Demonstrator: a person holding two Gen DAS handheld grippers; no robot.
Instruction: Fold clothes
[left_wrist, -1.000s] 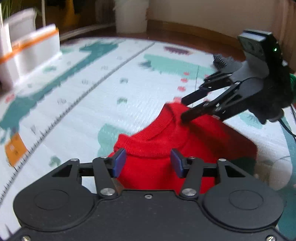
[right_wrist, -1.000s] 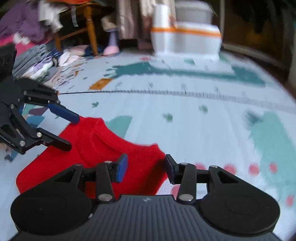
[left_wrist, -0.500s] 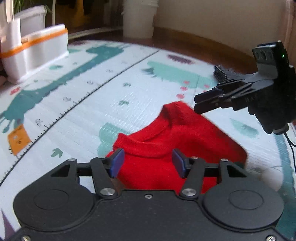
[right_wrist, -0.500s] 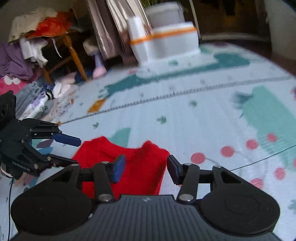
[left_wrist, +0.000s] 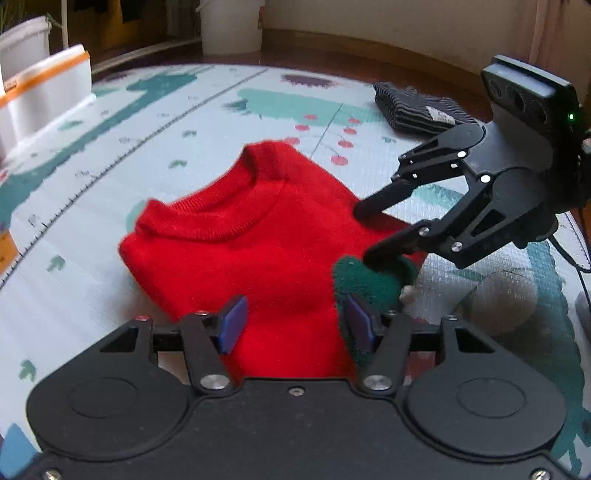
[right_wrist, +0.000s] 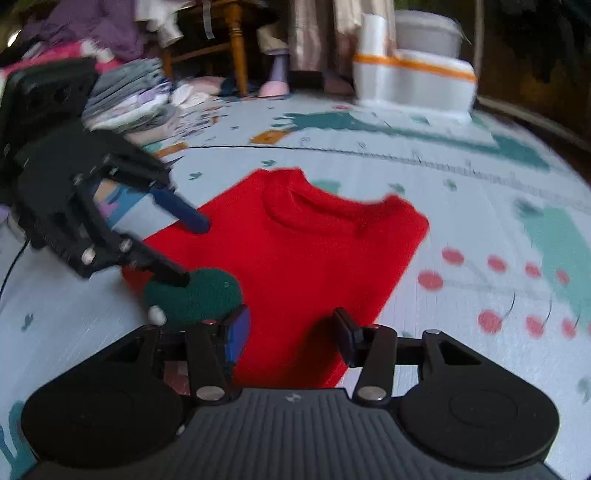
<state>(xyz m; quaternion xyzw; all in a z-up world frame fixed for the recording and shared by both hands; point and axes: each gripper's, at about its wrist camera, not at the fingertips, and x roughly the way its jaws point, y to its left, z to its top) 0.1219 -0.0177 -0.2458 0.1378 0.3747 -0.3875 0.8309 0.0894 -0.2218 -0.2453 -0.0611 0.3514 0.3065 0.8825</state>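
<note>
A red sweater lies folded flat on the patterned play mat, collar at the far end. A dark green part shows at one near corner. My left gripper hangs over the near edge with its jaws opening; cloth lies below them, unpinched. One left fingertip rests by the green part. My right gripper stands open over the other near edge, holding nothing.
A folded striped garment lies at the mat's far right. A white bin with an orange band stands at the far edge. A heap of clothes and a wooden chair leg lie beyond the mat.
Both grippers have drawn back from the collar end to the near end of the sweater. The green part has come into view. The left jaws stand wider.
</note>
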